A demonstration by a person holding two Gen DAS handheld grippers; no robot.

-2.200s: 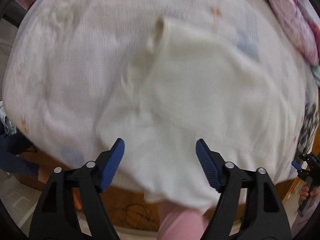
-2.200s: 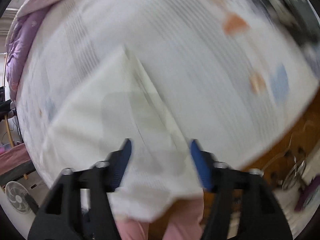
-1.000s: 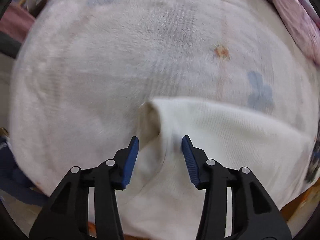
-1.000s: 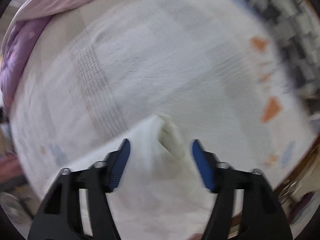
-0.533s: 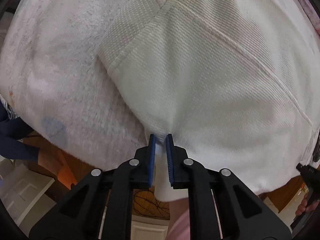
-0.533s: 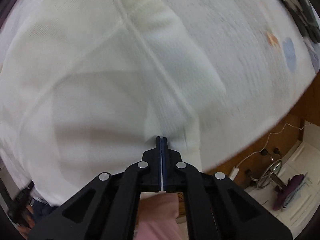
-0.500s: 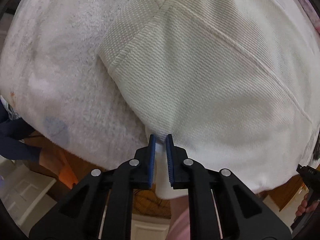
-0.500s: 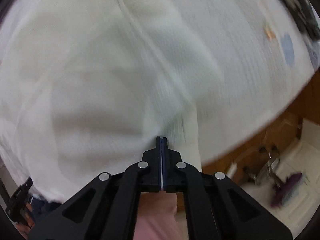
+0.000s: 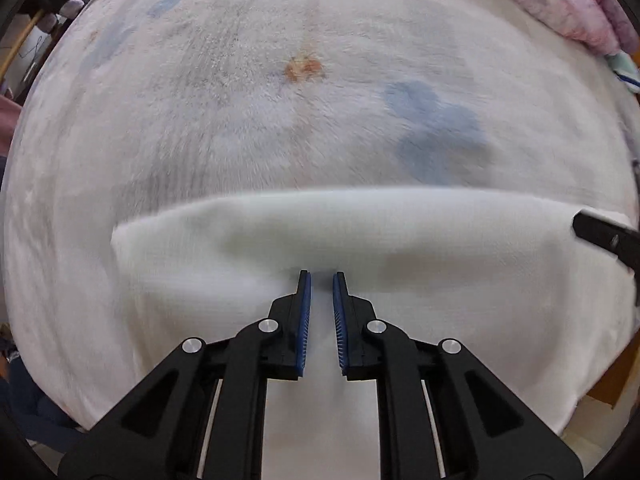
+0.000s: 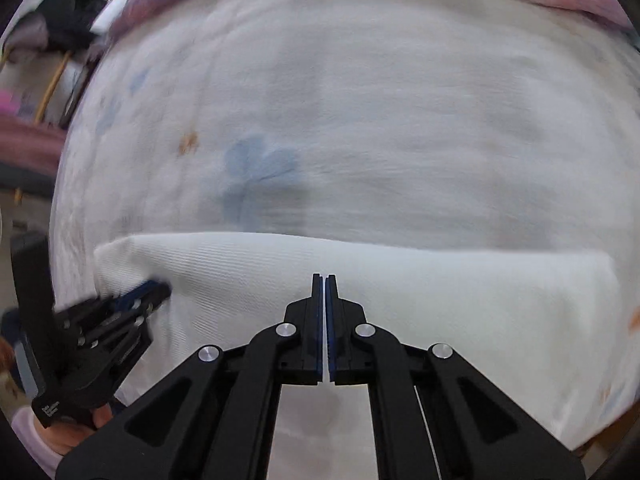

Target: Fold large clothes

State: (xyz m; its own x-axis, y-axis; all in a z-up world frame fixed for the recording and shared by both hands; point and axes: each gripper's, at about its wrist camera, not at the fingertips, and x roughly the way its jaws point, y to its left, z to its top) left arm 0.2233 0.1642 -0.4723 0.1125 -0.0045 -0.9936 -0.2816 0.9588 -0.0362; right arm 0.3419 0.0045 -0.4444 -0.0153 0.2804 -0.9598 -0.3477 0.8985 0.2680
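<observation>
White garment [image 9: 400, 240]: knitted, ribbed weave, cream-white. It lies across the near part of the fleece blanket [image 9: 280, 120], reaching to the blanket's near edge. Its far edge runs as a long, soft, rounded fold from side to side, seen in both wrist views [image 10: 400, 272]. The cloth is blurred in places; no sleeves or collar can be made out.

Left gripper [image 9: 320, 280]: black frame, blue ribbed pads, pointing down at the garment just behind the fold line. Its jaws stand narrow, with a slim gap in which white cloth shows. The pads appear to pinch a layer of the garment. In the right wrist view the same tool [image 10: 160, 290] shows at the garment's left end, held by a hand [image 10: 68, 432] in a pale pink cuff.

Right gripper [image 10: 324, 280]: same make. Its jaws are pressed almost together on a thin layer of the garment, just behind the fold. Its black tip [image 9: 600, 234] shows at the garment's right end in the left wrist view.

Fleece blanket: white pile, printed with a blue flower [image 9: 436, 136] and a small orange mark [image 9: 302, 67], both beyond the garment's fold.

Pink bedding [image 9: 568, 4]: bunched at the blanket's far right corner.
</observation>
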